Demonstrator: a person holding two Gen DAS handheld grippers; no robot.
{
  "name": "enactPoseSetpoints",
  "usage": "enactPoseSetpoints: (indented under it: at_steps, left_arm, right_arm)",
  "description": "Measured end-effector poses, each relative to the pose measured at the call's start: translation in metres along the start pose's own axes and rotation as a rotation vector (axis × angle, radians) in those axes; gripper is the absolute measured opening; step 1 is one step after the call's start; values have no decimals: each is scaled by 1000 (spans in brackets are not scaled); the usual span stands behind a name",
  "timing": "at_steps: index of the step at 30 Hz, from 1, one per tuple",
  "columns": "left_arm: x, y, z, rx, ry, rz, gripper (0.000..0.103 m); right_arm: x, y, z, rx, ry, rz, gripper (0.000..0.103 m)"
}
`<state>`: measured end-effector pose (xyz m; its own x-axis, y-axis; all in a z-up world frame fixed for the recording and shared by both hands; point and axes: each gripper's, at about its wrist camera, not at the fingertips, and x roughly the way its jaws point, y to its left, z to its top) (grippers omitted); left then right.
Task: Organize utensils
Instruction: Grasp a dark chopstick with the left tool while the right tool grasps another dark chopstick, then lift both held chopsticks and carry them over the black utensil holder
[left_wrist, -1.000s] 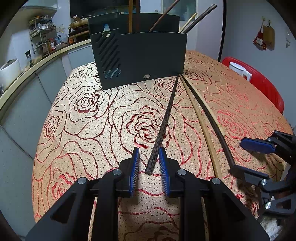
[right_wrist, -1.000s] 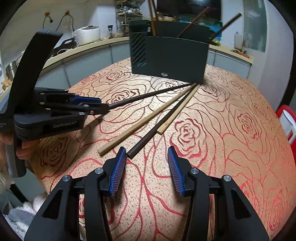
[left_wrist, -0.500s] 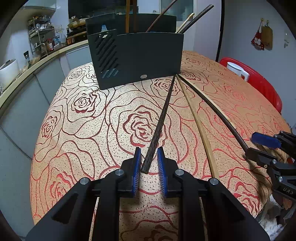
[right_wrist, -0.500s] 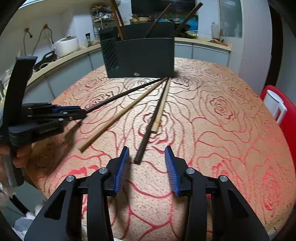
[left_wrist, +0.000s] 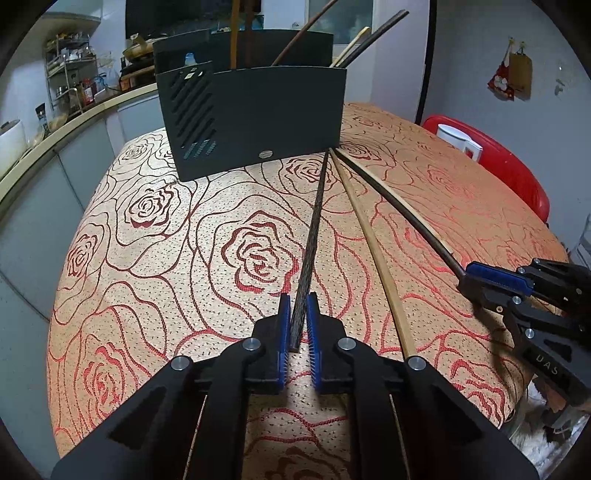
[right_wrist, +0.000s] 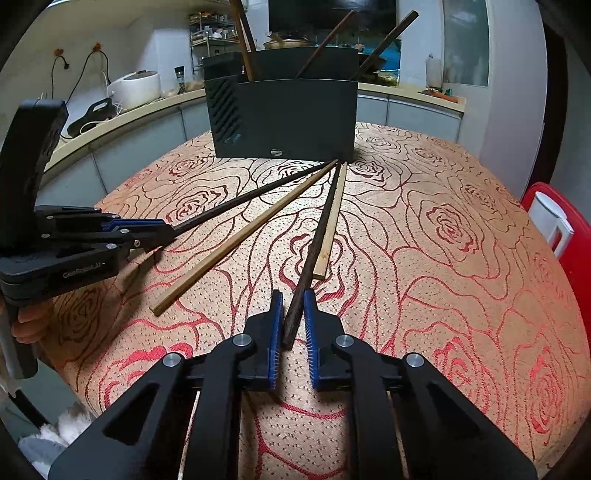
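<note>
A: Nearly closing left gripper (left_wrist: 296, 321) on patterned chopstick (left_wrist: 313, 236), contact unclear; straddling dark chopstick (right_wrist: 311, 258) loosely with right gripper (right_wrist: 293, 317), leaving both flat on tablecloth (left_wrist: 147, 258), tips by holder (left_wrist: 258, 122).

B: Pinching only the very ends, probably risking pivoting or slipping out mid-lift.

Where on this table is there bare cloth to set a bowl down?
Free: the cloth left of the black chopstick, in front of the utensil holder; and the stretch between the short bamboo chopstick and the red chair. Crowded: the chopstick fan off the holder's corner.
</note>
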<state>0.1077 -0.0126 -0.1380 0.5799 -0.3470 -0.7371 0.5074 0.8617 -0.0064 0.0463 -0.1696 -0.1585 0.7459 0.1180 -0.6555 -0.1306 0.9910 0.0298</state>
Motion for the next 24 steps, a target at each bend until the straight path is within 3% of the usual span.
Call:
enactPoseSetpoints:
  at_steps: [11, 24]
  left_arm:
    - [-29, -5, 1, 0, -66, 36, 8]
    - [-101, 19, 32, -43, -222, 97, 7]
  right_arm:
    - [-13, -7, -1, 5, 3, 0, 8]
    - [-66, -30, 32, 51, -142, 34, 8]
